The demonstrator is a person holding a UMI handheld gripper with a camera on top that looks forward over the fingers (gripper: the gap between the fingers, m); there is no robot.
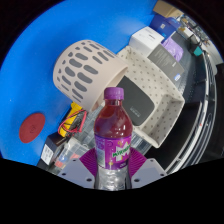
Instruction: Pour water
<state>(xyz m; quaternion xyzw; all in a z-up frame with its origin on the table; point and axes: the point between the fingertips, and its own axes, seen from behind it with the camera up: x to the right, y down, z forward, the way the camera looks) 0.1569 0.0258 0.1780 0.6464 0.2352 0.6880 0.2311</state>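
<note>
A plastic bottle (111,130) with a purple cap, red drink and a purple label stands between my fingers, its clear lower part down by the finger roots. My gripper (111,158) has both purple pads pressed against the bottle's label, left pad (88,158) and right pad (135,157). The bottle appears lifted and tilted with the view. Beyond the bottle lies a white perforated cup-like container (88,68) on its side on the blue surface (40,60).
A beige dotted tray or box (155,85) with a dark interior stands right of the bottle. White and purple boxes (158,42) lie beyond it. A red disc (34,127) and small orange and black items (68,125) lie to the left.
</note>
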